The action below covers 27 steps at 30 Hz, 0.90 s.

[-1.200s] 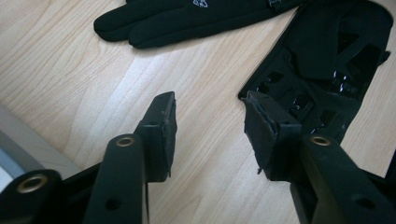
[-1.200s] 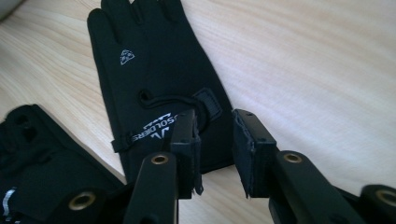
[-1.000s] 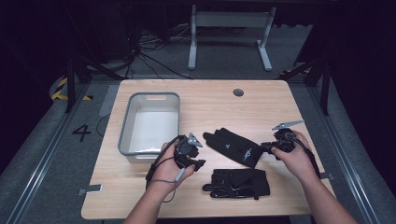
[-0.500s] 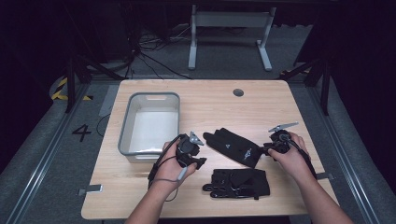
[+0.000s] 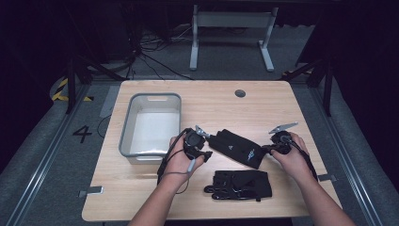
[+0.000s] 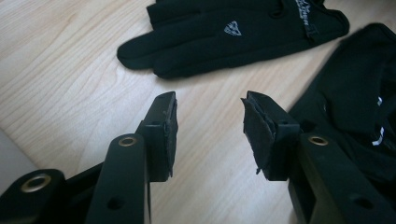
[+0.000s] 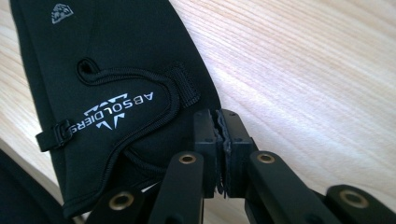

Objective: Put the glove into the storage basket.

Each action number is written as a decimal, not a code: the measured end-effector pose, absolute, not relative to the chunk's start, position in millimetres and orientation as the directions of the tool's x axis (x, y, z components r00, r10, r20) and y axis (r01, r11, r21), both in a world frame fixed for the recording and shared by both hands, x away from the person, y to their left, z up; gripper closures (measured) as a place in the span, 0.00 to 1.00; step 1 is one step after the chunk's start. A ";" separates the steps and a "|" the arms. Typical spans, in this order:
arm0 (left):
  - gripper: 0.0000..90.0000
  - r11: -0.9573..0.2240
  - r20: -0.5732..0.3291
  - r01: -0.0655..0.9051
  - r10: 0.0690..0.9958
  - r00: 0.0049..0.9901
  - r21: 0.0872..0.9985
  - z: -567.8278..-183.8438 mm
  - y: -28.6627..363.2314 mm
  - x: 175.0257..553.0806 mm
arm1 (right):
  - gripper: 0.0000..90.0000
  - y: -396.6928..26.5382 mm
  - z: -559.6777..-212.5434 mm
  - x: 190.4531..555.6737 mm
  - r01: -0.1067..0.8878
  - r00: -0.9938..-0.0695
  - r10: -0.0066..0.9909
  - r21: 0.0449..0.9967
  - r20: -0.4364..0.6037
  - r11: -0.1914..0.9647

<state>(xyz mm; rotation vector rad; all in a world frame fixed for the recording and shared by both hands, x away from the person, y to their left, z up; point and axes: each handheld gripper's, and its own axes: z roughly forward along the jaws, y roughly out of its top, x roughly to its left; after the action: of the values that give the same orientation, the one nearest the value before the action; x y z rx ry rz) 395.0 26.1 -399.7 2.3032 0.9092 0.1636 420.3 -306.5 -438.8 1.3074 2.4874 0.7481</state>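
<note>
Just beside right hand-held gripper (image 7: pixel 222 135), glove (image 7: pixel 116 84)

You are working at what appears to be a laboratory recording station: a light wooden table (image 5: pixel 211 108) stands on grey flooring, a painted numeral 4 (image 5: pixel 82 133) and hazard striping (image 5: pixel 60 89) mark the floor, loose cables (image 5: pixel 141 56) trail behind, and dark surroundings enclose the bay.

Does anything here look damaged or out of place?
Yes: the black pad on one finger of the open left gripper looks frayed and is peeling at its edge. The two black gloves and the grey bin look in order.
</note>
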 end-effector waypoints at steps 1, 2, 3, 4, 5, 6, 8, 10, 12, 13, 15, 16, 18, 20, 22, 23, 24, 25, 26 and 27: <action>0.61 -0.547 -0.114 0.569 0.652 0.749 0.614 -400.2 24.7 397.1 | 0.97 -306.5 -438.8 420.3 0.699 -0.574 0.818 0.538 0.030 0.471; 0.61 -0.544 -0.115 0.572 0.656 0.746 0.613 -401.2 22.5 400.0 | 0.97 -306.5 -438.8 420.7 0.697 -0.577 0.816 0.538 0.027 0.475; 0.62 -0.540 -0.118 0.576 0.659 0.743 0.613 -402.5 19.8 403.0 | 0.97 -306.5 -438.5 421.3 0.695 -0.579 0.815 0.536 0.022 0.479; 0.62 -0.536 -0.120 0.581 0.664 0.738 0.613 -404.6 16.6 406.8 | 0.97 -306.7 -438.5 421.9 0.692 -0.584 0.812 0.536 0.021 0.484; 0.62 -0.532 -0.123 0.585 0.667 0.735 0.612 -406.1 14.6 409.0 | 0.97 -306.4 -438.5 422.2 0.689 -0.587 0.809 0.535 0.018 0.488; 0.62 -0.528 -0.128 0.591 0.670 0.731 0.610 -408.8 11.4 412.5 | 0.97 -306.3 -438.6 422.2 0.689 -0.587 0.810 0.536 0.017 0.488; 0.63 -0.523 -0.136 0.596 0.672 0.728 0.609 -413.1 8.0 417.6 | 0.97 -306.1 -438.6 421.9 0.685 -0.589 0.808 0.537 0.012 0.492; 0.63 -0.520 -0.149 0.606 0.672 0.725 0.601 -418.5 5.0 423.4 | 0.97 -306.7 -438.8 421.8 0.685 -0.589 0.808 0.539 0.015 0.490; 0.63 -0.521 -0.153 0.612 0.674 0.723 0.595 -423.5 2.6 429.1 | 0.97 -307.4 -439.2 421.7 0.687 -0.586 0.810 0.544 0.021 0.482; 0.64 -0.520 -0.154 0.614 0.676 0.721 0.594 -425.7 1.8 431.8 | 0.97 -307.8 -439.4 421.7 0.686 -0.586 0.810 0.546 0.023 0.481; 0.63 -0.522 -0.160 0.622 0.677 0.718 0.584 -430.4 -0.1 436.9 | 0.97 -309.0 -439.8 421.8 0.686 -0.587 0.809 0.550 0.032 0.476; 0.63 -0.525 -0.159 0.623 0.677 0.718 0.580 -432.8 -1.2 439.0 | 0.97 -309.0 -439.8 421.8 0.686 -0.587 0.809 0.550 0.032 0.476; 0.63 -0.526 -0.170 0.630 0.675 0.718 0.572 -437.2 -3.0 442.9 | 0.97 -309.3 -439.8 421.8 0.687 -0.587 0.809 0.550 0.034 0.475; 0.63 -0.523 -0.178 0.636 0.676 0.715 0.567 -440.9 -4.0 446.0 | 0.97 -309.7 -439.8 422.3 0.686 -0.589 0.807 0.549 0.035 0.477; 0.63 -0.524 -0.178 0.637 0.677 0.714 0.566 -443.8 -4.7 448.2 | 0.97 -309.6 -439.8 422.3 0.686 -0.589 0.807 0.549 0.034 0.478; 0.64 -0.527 -0.172 0.634 0.676 0.716 0.566 -444.8 -4.7 448.9 | 0.97 -309.5 -439.8 422.2 0.686 -0.589 0.807 0.549 0.033 0.478; 0.64 -0.532 -0.162 0.631 0.678 0.717 0.565 -445.8 -4.7 449.4 | 0.97 -309.4 -439.8 422.1 0.686 -0.589 0.807 0.549 0.033 0.477; 0.63 -0.542 -0.155 0.628 0.676 0.720 0.558 -446.7 -4.4 450.1 | 0.97 -309.3 -439.8 421.9 0.686 -0.588 0.808 0.550 0.034 0.476; 0.64 -0.543 -0.157 0.630 0.676 0.720 0.555 -447.8 -4.6 450.2 | 0.97 -309.2 -439.9 421.8 0.685 -0.588 0.808 0.551 0.032 0.476; 0.64 -0.547 -0.154 0.624 0.671 0.726 0.558 -448.0 -4.5 450.4 | 0.97 -309.2 -439.9 421.6 0.685 -0.588 0.808 0.551 0.033 0.476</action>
<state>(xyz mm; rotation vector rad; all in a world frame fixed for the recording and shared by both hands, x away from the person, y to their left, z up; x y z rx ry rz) 450.4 -4.5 -448.0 2.3308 0.9774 0.1020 421.6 -309.2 -439.9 1.2841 2.4924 0.7715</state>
